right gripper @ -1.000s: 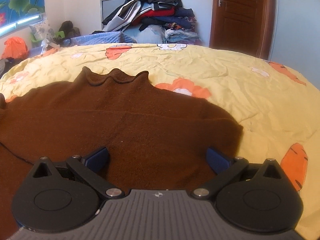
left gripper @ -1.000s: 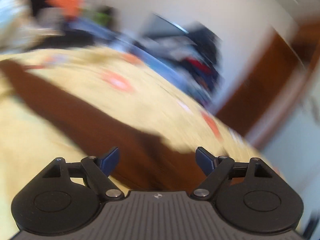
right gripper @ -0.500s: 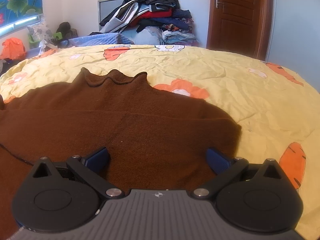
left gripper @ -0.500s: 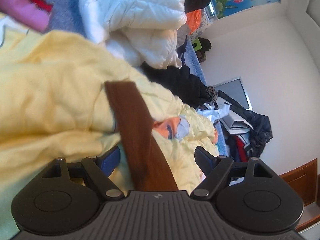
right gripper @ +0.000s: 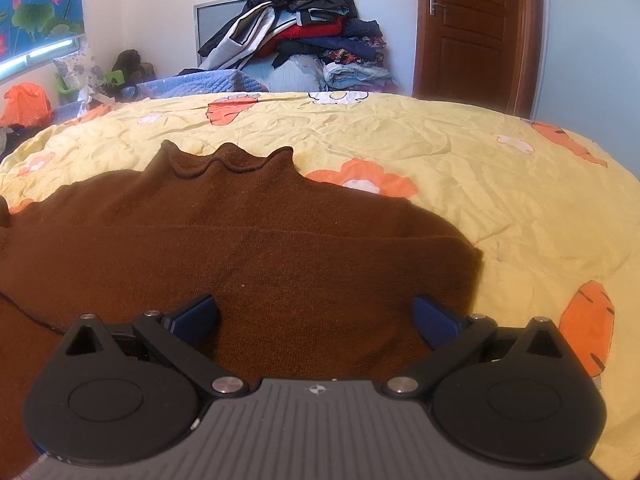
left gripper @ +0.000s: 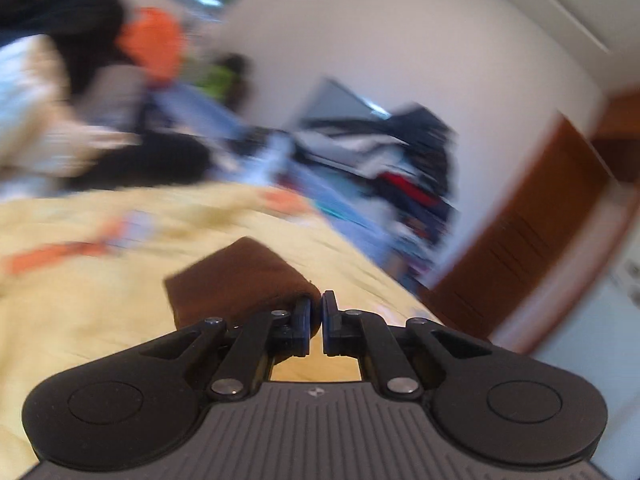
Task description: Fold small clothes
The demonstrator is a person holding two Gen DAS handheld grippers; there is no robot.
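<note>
A small brown knit sweater (right gripper: 248, 248) lies flat on the yellow bedspread (right gripper: 500, 184), its wavy collar pointing away from me. My right gripper (right gripper: 316, 316) is open and hovers low over the sweater's right side. In the blurred left wrist view, my left gripper (left gripper: 316, 322) is shut on the end of the sweater's brown sleeve (left gripper: 236, 276), which is lifted above the bedspread (left gripper: 60, 312).
A pile of clothes (right gripper: 304, 40) sits beyond the far edge of the bed. A brown door (right gripper: 476, 28) stands at the right. An orange bag (right gripper: 28, 104) and white bedding (left gripper: 32, 120) lie at the left.
My left gripper has closed on the brown sleeve and swung round with it, from open over the sleeve. My right gripper has hardly moved.
</note>
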